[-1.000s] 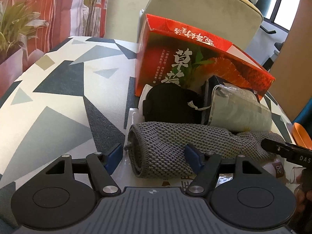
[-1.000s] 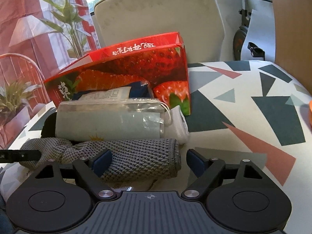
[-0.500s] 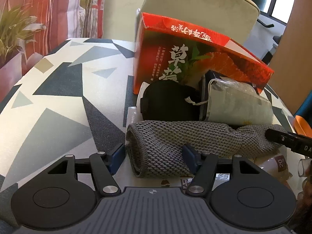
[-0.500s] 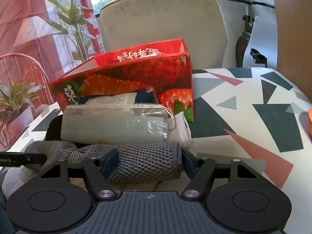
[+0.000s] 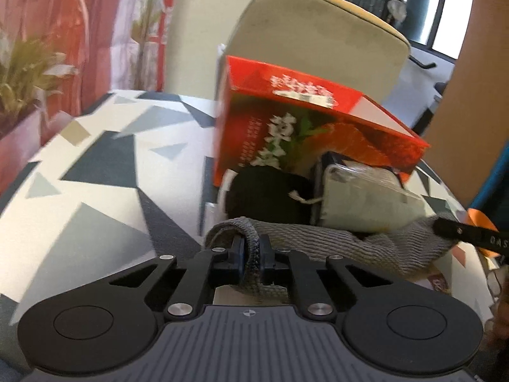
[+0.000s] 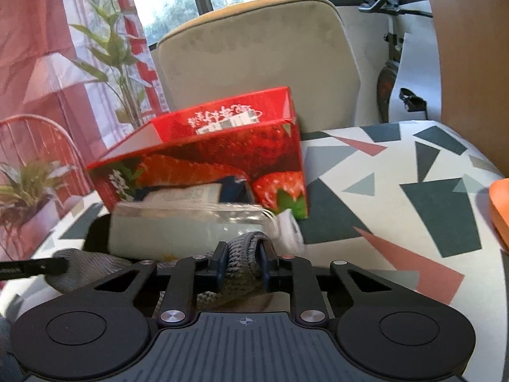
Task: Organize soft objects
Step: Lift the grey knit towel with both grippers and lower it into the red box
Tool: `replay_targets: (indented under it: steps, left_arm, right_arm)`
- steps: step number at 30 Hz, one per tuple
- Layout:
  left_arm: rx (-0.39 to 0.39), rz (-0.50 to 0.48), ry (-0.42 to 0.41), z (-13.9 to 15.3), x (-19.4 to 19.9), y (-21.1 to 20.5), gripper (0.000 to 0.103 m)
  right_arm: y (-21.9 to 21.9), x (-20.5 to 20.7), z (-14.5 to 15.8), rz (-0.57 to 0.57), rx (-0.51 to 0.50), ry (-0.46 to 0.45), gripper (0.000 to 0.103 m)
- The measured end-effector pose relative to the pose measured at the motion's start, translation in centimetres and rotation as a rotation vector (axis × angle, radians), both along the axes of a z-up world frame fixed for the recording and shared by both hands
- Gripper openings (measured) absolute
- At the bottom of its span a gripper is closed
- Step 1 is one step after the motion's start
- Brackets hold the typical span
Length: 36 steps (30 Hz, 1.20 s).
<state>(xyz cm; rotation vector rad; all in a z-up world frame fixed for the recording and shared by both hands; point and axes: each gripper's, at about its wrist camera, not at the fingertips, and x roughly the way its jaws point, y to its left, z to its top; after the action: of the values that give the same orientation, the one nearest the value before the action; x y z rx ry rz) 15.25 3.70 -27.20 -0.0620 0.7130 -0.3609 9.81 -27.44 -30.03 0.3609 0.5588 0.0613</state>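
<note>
- Taking the red strawberry box (image 5: 305, 130) as our landmark, we see the grey knitted cloth (image 5: 318, 238) lying in front of it, on the near side of the patterned table (image 5: 95, 165).
- Our left gripper (image 5: 251, 251) is clamped on one end of the cloth; the fabric is bunched between its pads.
- Our right gripper (image 6: 243, 259) pinches the other end, its jaws closing with the knit squeezed between them.
- The cloth's long axis runs across the front of the box, from one gripper to the other, roughly parallel to the box's long side.
- Between cloth and box lie a pale bagged bundle (image 5: 366, 203) and a black pouch (image 5: 267, 194).
- Only the left view shows the black pouch plainly, near the box's left corner, with the right gripper's finger (image 5: 470, 237) reaching in at the cloth's far end.
- Only the right view shows the box's strawberry face (image 6: 280, 187), a white drawstring end (image 6: 288, 227) of the bundle, an orange object (image 6: 499, 203) far right of the box, and the left gripper's finger (image 6: 31, 265) at the left edge.
- Both views show a beige chair (image 6: 254, 51) behind the box.
</note>
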Motion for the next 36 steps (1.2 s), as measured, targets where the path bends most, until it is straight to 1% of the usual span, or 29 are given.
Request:
replay_targets:
  steps: [2,4,6,7,8,10,12,13,15,16,17,20,23,26,30,36]
  left_arm:
    - [0.009,0.009,0.024,-0.3,0.3,0.0,0.010]
    - [-0.008,0.009,0.041,-0.6,0.4,0.4,0.011]
    - [-0.035,0.005,0.062,-0.8,0.5,0.6,0.022]
    - [-0.043,-0.002,0.068,-0.9,0.5,0.7,0.036]
    - [-0.054,-0.013,0.072,-1.0,0.4,0.6,0.043]
    - [-0.048,-0.034,0.071,-1.1,0.3,0.2,0.044]
    - [-0.017,-0.041,0.054,-1.2,0.1,-0.1,0.044]
    - [-0.015,-0.039,0.054,-1.2,0.1,-0.1,0.042]
    - [-0.020,-0.019,0.062,-1.4,0.2,0.4,0.032]
    - [-0.020,-0.004,0.065,-1.4,0.3,0.6,0.020]
    - [-0.019,0.016,0.066,-1.4,0.4,0.9,0.010]
    - [-0.028,0.036,0.048,-1.0,0.3,1.5,0.009]
    - [0.013,0.023,-0.007,-0.1,-0.2,0.9,0.009]
    - [0.026,0.010,-0.045,0.7,-0.6,0.7,0.009]
    - [0.015,0.006,-0.101,2.0,-1.5,1.0,0.009]
    - [0.000,0.006,-0.149,3.5,-2.3,1.1,0.009]
  right_arm:
    - [0.2,-0.1,0.2,0.013,0.012,-0.010,0.018]
    - [0.4,-0.1,0.3,0.020,0.000,-0.007,0.018]
    - [0.5,-0.2,0.2,0.026,0.004,-0.004,0.018]
    - [0.6,-0.2,0.2,0.026,0.004,-0.003,0.018]
    - [0.6,-0.2,0.2,0.028,0.003,-0.002,0.018]
    - [0.9,-0.2,0.2,0.037,-0.003,-0.001,0.017]
    - [1.3,-0.3,0.2,0.052,-0.011,-0.002,0.016]
    - [1.5,-0.3,0.2,0.059,-0.017,-0.002,0.016]
    - [1.7,-0.3,0.2,0.066,-0.025,-0.002,0.015]
    - [1.8,-0.3,0.2,0.067,-0.027,-0.001,0.015]
    - [1.7,-0.3,0.2,0.065,-0.026,-0.001,0.015]
    - [1.4,-0.3,0.1,0.053,-0.023,0.004,0.015]
    - [1.2,-0.5,0.1,0.050,-0.020,0.004,0.015]
    - [1.2,-0.6,0.5,0.053,-0.025,-0.012,0.015]
    - [1.1,-1.1,1.5,0.058,-0.030,-0.054,0.014]
    - [1.5,-1.3,3.0,0.091,-0.029,-0.107,0.014]
